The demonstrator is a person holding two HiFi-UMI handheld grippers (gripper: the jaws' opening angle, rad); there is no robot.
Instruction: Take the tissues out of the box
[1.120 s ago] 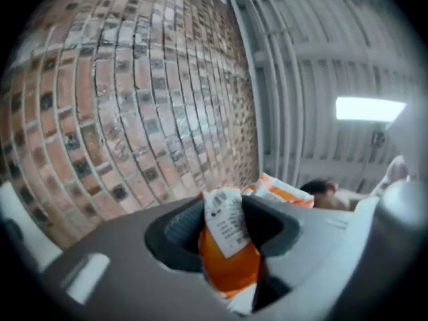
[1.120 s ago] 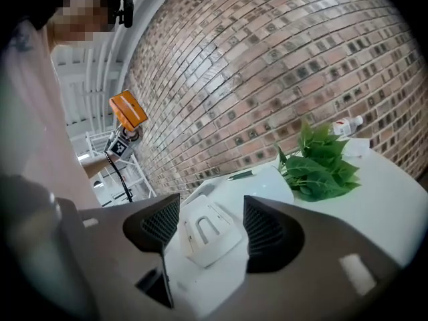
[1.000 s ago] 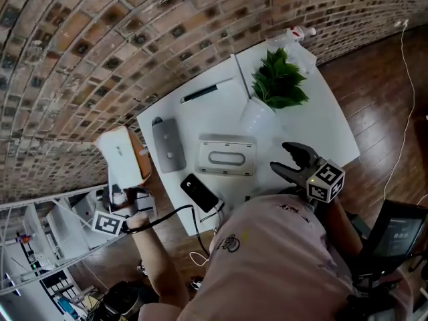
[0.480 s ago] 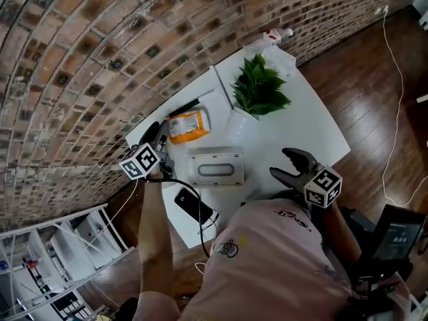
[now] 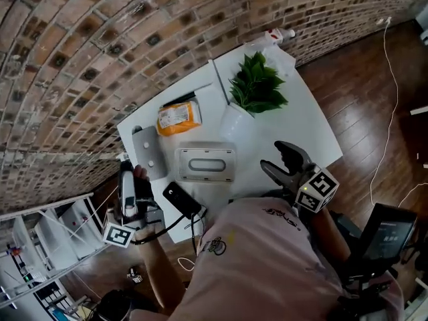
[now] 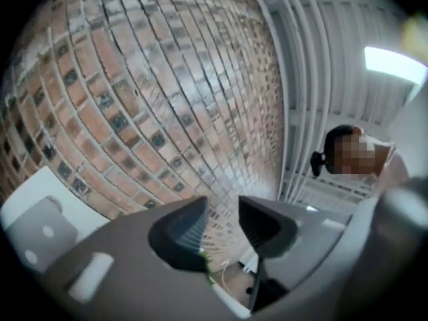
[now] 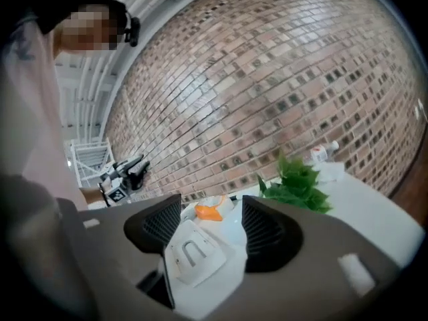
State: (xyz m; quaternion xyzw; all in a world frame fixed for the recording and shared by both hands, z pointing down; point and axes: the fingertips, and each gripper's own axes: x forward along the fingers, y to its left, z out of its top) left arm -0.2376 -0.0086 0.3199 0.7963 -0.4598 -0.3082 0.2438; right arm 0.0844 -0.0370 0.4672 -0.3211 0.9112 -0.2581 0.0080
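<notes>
Tissue box (image 5: 205,165) lies flat mid-table (image 5: 304,127), slot up, ready for a pull. Right gripper (image 5: 273,156) is spread and empty, lined up on the box, probably to reach in. Left gripper (image 5: 126,176) is spread and empty, off the table's edge.

There are one tissue box (image 5: 205,164), one orange packet (image 5: 178,118), one plant (image 5: 257,85), one grey slab (image 5: 146,160), one black phone (image 5: 182,199), one bottle (image 5: 281,34) and two tools, the left tool (image 5: 126,168) and the right tool (image 5: 273,156).
</notes>
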